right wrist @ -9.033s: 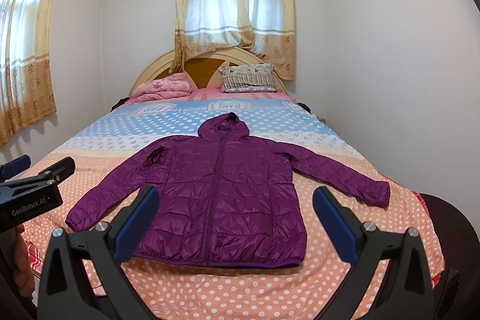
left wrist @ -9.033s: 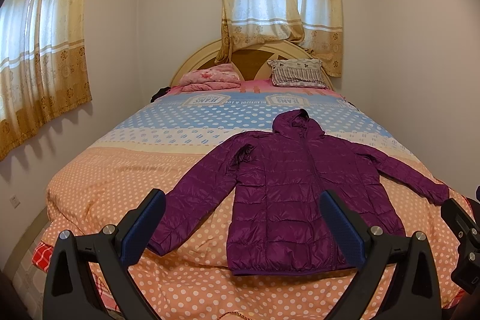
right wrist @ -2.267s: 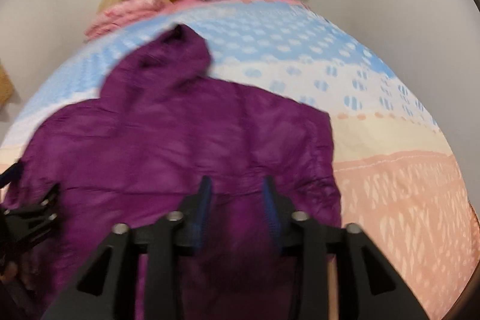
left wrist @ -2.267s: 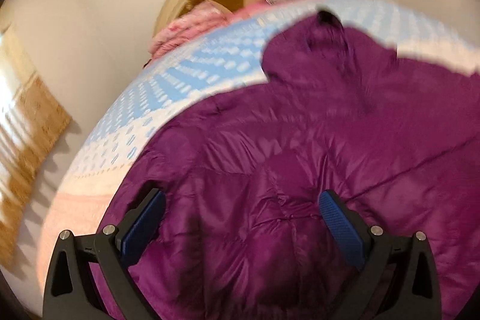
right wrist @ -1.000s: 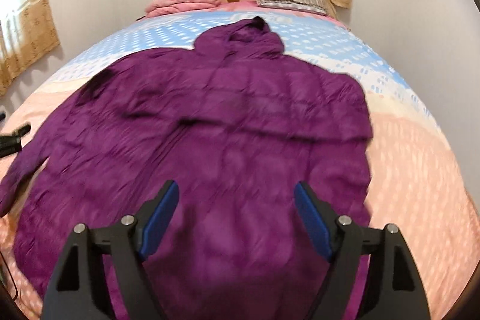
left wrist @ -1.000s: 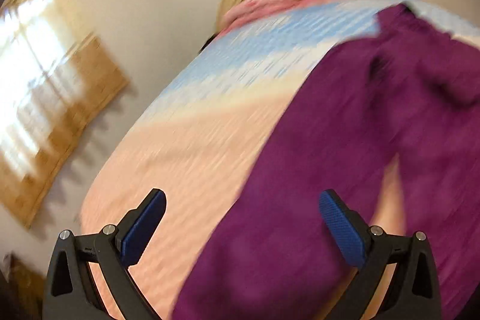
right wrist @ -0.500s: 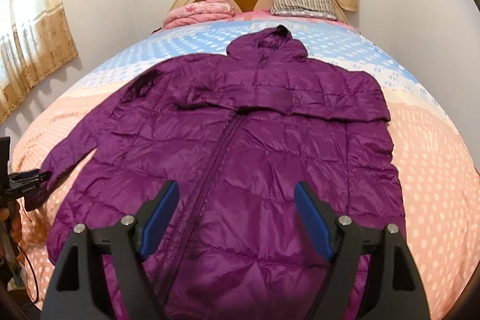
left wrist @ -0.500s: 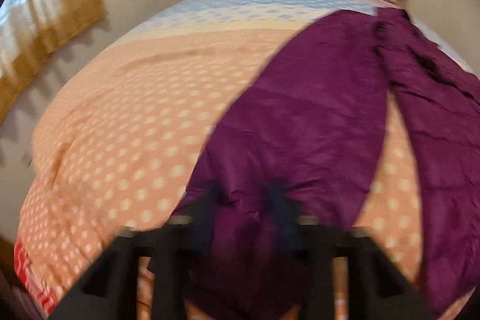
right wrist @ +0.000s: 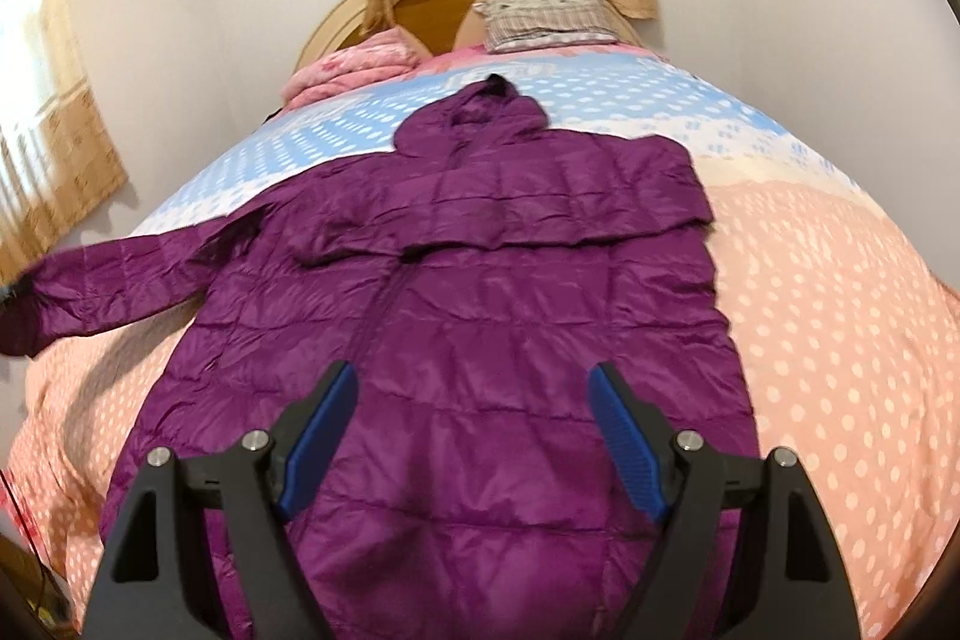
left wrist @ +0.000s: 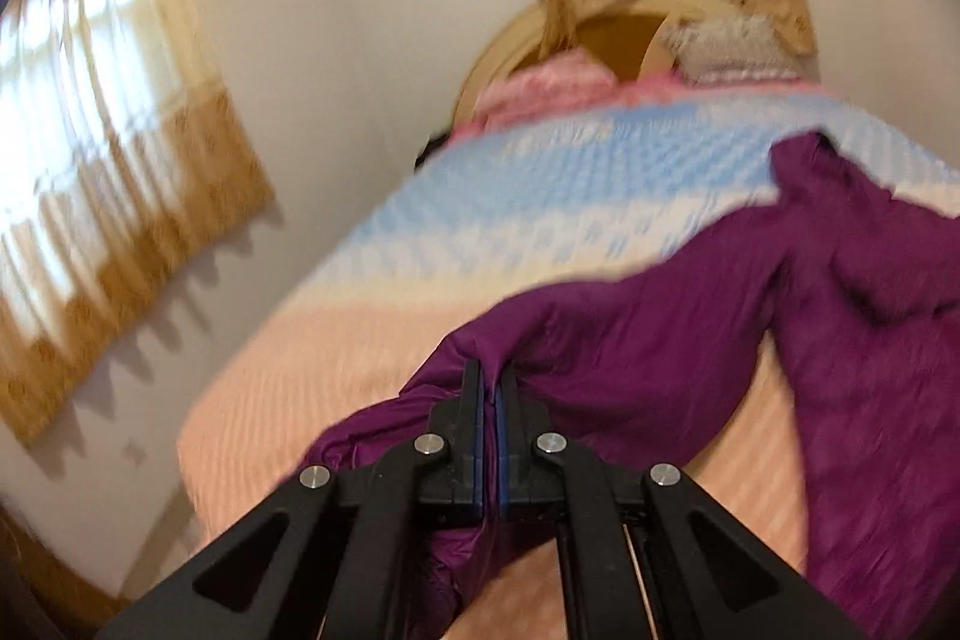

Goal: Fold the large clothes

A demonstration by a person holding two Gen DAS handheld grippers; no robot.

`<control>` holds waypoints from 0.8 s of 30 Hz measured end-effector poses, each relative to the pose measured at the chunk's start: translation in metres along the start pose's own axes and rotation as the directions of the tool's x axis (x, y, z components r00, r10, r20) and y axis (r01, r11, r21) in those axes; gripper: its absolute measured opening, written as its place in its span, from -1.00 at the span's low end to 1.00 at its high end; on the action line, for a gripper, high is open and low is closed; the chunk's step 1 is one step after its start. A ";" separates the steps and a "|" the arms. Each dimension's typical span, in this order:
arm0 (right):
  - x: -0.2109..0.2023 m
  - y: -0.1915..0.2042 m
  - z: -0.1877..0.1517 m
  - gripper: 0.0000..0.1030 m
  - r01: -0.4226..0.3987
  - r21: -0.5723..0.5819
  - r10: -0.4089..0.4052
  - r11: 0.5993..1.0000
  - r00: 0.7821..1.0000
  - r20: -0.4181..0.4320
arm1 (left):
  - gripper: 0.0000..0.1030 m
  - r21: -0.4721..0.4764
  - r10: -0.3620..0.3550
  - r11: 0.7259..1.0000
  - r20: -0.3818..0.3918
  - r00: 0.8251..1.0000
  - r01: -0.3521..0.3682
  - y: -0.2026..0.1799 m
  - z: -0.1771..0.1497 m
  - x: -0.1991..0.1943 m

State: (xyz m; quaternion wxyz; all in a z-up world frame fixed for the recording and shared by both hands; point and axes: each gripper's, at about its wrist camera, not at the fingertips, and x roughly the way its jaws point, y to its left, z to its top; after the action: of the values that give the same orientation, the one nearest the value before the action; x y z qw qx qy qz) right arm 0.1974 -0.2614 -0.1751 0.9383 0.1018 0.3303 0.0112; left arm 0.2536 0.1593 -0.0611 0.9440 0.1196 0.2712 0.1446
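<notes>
A purple hooded puffer jacket (right wrist: 480,292) lies front up on the bed, its right sleeve folded across the chest. My left gripper (left wrist: 492,376) is shut on the cuff end of the jacket's left sleeve (left wrist: 630,358) and holds it lifted off the bedspread. In the right wrist view that raised sleeve (right wrist: 120,274) stretches out to the left edge. My right gripper (right wrist: 474,400) hovers open above the jacket's lower body, with nothing between its blue pads (right wrist: 318,436).
The bed (right wrist: 840,280) has a peach and blue polka-dot cover, with a pink quilt (right wrist: 354,70) and a striped pillow (right wrist: 546,16) at the headboard. Walls with curtained windows (left wrist: 90,160) stand close on the left and behind.
My left gripper closed on the sleeve's end and lifted it off the bed. The right gripper shifted a little over the jacket and stayed open.
</notes>
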 end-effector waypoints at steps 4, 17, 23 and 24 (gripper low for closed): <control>-0.004 -0.016 -0.001 0.59 0.007 0.027 -0.008 1.000 1.000 0.013 | -0.97 0.066 -0.087 0.994 0.077 0.993 0.082 -0.056 0.045 -0.017; -0.010 -0.073 -0.012 0.59 0.076 0.102 -0.076 0.992 0.997 -0.004 | -0.69 0.185 -0.415 0.901 0.105 0.904 0.392 -0.297 0.098 -0.053; 0.001 -0.071 -0.014 0.62 0.085 0.090 -0.081 0.992 0.995 -0.049 | 0.95 0.189 -0.411 0.908 0.234 0.881 0.373 -0.318 0.104 -0.083; 0.002 -0.070 -0.014 0.64 0.085 0.088 -0.080 0.993 0.995 -0.051 | 0.96 0.203 -0.404 0.911 0.256 0.878 0.359 -0.316 0.104 -0.087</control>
State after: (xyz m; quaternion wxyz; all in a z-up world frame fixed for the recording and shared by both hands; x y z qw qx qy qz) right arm 0.1869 -0.3275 -0.2007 0.9244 0.1299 0.3564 -0.0400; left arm 0.3055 -0.1791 -0.0301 0.9719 0.1541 0.1567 -0.0847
